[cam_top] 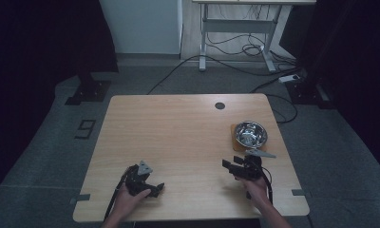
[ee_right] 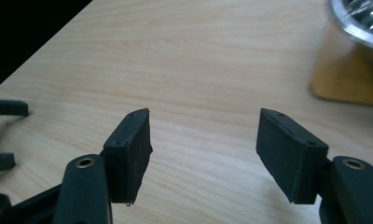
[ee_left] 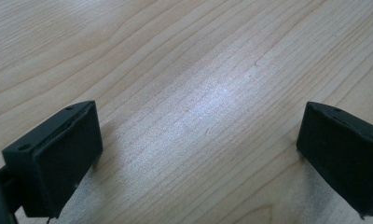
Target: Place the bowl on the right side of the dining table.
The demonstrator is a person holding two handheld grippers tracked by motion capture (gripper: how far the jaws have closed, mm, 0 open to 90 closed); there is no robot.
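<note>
Steel bowl (cam_top: 251, 133) on its brown mat (cam_top: 235, 140) sits just beyond the right tongs (cam_top: 230, 166); both tongs, left tongs (cam_top: 156, 188) too, gape empty over the bench (cam_top: 178, 133), so approach its rim squarely.

Overhead view of table (cam_top: 178, 142); two low close-ups, same tabletop.

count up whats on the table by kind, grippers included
Metal bowl: 1
Wooden coaster under the bowl: 1
Grippers: 2, the left gripper and the right gripper, both with jaws apart and nothing between them
Total: 4
</note>
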